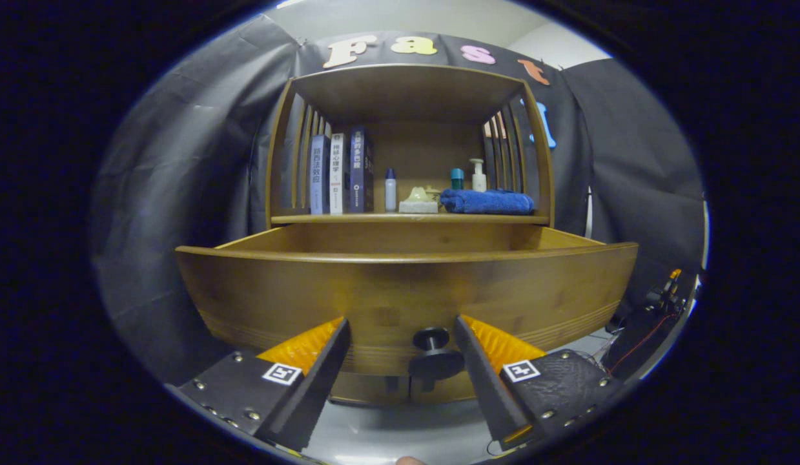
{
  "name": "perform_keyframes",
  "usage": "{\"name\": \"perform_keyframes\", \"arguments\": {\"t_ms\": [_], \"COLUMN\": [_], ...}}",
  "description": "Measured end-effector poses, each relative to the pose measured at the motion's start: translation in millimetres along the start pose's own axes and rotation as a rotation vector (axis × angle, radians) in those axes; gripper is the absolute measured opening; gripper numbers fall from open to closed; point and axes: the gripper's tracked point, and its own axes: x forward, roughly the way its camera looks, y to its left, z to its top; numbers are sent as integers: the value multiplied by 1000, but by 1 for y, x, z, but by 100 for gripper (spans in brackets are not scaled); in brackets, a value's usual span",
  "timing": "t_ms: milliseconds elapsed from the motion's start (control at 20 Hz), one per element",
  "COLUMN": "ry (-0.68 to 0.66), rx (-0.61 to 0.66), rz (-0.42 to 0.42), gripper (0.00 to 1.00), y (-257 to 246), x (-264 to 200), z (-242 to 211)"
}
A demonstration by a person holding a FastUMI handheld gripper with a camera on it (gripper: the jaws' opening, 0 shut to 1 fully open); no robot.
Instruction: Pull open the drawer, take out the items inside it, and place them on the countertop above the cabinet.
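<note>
Tongs (400, 326) spread around the knob (433, 355); drawer (400, 290) front hides its contents

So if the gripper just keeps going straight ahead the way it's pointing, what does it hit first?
Probably the drawer front. The open gripper faces it squarely, with the black knob between the fingers, nearer the right one. How far off the panel is remains unclear.

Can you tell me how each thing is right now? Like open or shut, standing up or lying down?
drawer: pulled open
knob: between the fingers, not pinched
gripper: open
books: standing upright
blue towel: folded, lying flat
pump bottle: upright
</note>
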Motion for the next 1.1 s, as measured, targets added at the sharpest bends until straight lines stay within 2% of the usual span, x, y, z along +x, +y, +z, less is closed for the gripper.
{"name": "perform_keyframes", "arguments": {"t_ms": [500,750,1100], "ry": [-100,-91,-95], "rx": [-3,0,10], "rz": [1,-18,-2], "gripper": [99,99,100], "y": [6,13,13], "x": [66,100,130], "z": [22,18,21]}}
